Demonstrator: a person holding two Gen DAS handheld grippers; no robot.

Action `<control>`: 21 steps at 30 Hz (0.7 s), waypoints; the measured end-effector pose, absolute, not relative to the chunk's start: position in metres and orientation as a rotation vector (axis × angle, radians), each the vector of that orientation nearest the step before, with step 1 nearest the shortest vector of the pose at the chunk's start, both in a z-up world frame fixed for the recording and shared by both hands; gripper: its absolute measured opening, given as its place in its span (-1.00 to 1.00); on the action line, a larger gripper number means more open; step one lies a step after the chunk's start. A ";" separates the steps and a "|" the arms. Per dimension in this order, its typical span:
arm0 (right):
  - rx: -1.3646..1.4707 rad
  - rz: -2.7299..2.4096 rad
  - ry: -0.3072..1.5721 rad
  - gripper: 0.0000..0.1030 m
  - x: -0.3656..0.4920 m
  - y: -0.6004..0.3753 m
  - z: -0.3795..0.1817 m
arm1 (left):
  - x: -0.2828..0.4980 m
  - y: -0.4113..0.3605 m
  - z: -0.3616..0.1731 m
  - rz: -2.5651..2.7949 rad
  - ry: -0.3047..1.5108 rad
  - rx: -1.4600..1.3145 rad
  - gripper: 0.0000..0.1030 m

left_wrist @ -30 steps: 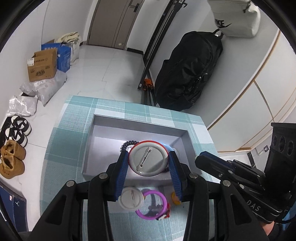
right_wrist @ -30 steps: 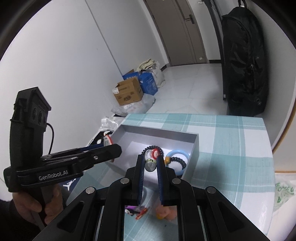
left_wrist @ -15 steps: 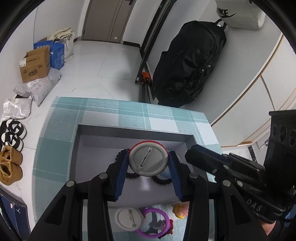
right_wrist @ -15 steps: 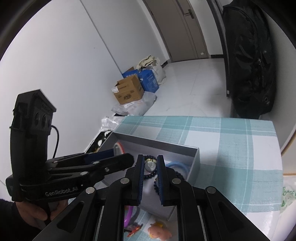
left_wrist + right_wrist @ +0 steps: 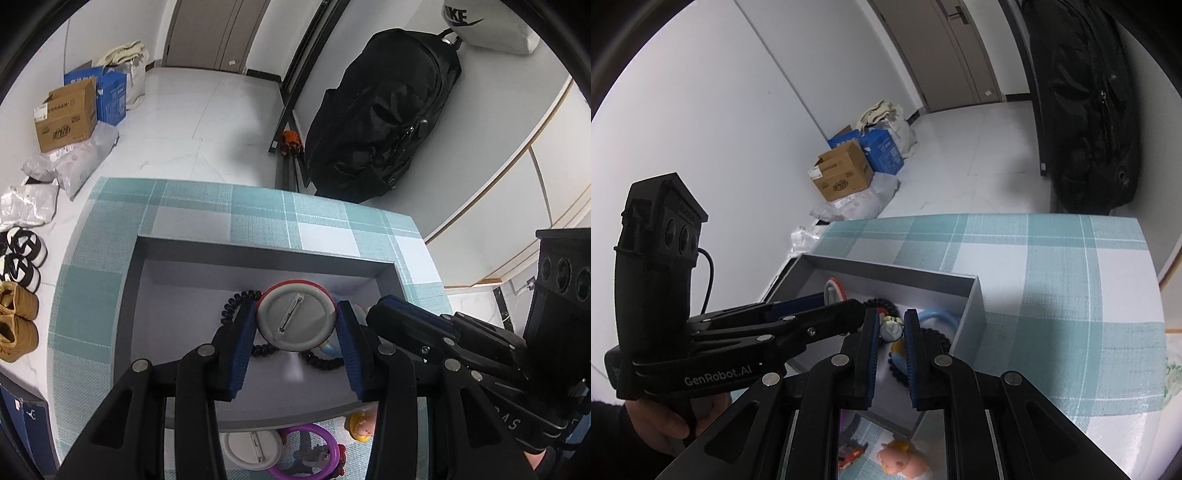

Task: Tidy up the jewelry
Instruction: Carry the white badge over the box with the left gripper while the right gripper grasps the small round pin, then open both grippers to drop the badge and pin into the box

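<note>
My left gripper [image 5: 295,332] is shut on a round red-rimmed pin badge [image 5: 295,317], its grey back with the pin facing me, held over the inside of the grey box [image 5: 258,251]. A black bead bracelet [image 5: 236,302] and a blue ring lie in the box beneath. My right gripper [image 5: 891,328] is shut on a small round charm [image 5: 891,330] over the box [image 5: 975,317], right beside the left gripper [image 5: 812,325].
On the checked cloth in front of the box lie a white badge [image 5: 251,448], a purple ring [image 5: 310,458] and a small yellow-pink figure [image 5: 360,424]. A black bag [image 5: 380,110] stands against the wall. Boxes and shoes are on the floor at the left.
Both grippers have moved forward over the box with their items still held. The left gripper's badge is now above the box floor, and the items on the cloth have slid lower in view.
</note>
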State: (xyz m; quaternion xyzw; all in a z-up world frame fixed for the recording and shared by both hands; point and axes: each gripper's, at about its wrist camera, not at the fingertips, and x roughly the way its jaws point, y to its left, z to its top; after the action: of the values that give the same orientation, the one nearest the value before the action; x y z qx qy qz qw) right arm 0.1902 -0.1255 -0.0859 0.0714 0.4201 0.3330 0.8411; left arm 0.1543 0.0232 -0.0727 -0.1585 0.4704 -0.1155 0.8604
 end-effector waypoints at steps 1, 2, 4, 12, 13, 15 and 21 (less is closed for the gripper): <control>0.153 0.701 0.895 -0.76 0.191 -0.126 -0.088 | 0.155 0.023 -0.073 -0.244 0.988 -0.337 -0.27; 0.158 0.697 0.898 -0.76 0.192 -0.126 -0.089 | 0.155 0.024 -0.073 -0.246 0.986 -0.342 -0.27; 0.171 0.697 0.899 -0.76 0.193 -0.128 -0.089 | 0.155 0.023 -0.073 -0.262 0.978 -0.351 -0.27; 0.188 0.711 0.859 -0.71 0.189 -0.132 -0.082 | 0.157 0.032 -0.076 -0.282 0.991 -0.440 -0.04; 0.186 0.713 0.852 -0.70 0.189 -0.132 -0.081 | 0.157 0.034 -0.075 -0.278 0.986 -0.457 0.03; 0.182 0.717 0.843 -0.64 0.188 -0.132 -0.079 | 0.154 0.038 -0.072 -0.288 0.955 -0.485 0.28; 0.202 0.688 0.791 0.01 0.183 -0.142 -0.070 | 0.147 0.036 -0.060 -0.291 0.905 -0.445 0.30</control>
State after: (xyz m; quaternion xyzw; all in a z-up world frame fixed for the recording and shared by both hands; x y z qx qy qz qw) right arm 0.1833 -0.1422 -0.0698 0.0964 0.3772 0.3281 0.8607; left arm 0.1465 0.0357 -0.0598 -0.2124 0.4320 -0.1389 0.8654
